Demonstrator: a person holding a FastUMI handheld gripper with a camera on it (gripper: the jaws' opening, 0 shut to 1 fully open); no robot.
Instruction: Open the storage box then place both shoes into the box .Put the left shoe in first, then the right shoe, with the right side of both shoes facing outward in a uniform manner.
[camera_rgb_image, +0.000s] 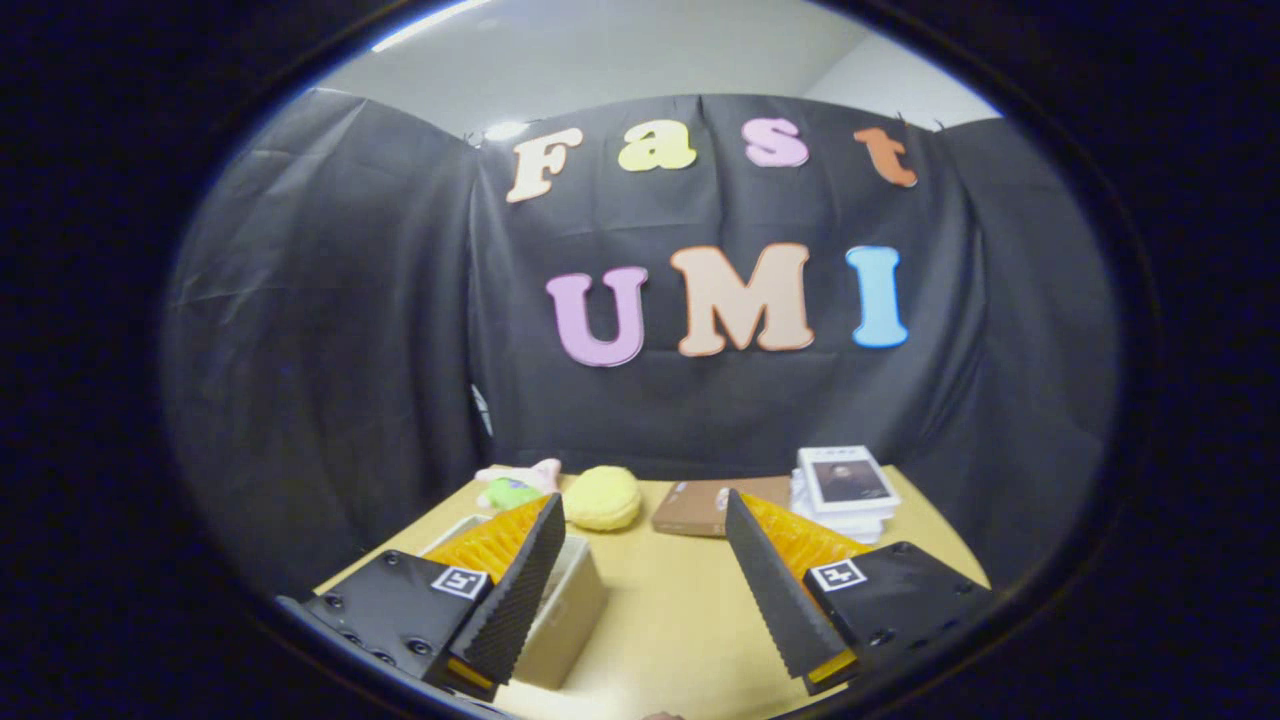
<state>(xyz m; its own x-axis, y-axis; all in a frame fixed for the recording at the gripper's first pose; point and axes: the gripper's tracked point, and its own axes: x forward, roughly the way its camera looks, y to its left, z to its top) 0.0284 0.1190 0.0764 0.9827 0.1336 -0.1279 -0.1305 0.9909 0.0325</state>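
Booth with black cloth wall (330, 330) and pale wooden surface (680, 610).
Above the cloth, a white ceiling (620, 55) carries a bright light strip (430, 22).

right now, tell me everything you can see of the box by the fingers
The box is a pale, cream-coloured rectangular container, plastic by the look, standing upright on the wooden table. One finger of the hand-held gripper overlaps its top, so whether it is lidded cannot be told. The fingers stand wide apart, pressing on nothing. Its front corner and two plain side walls show.
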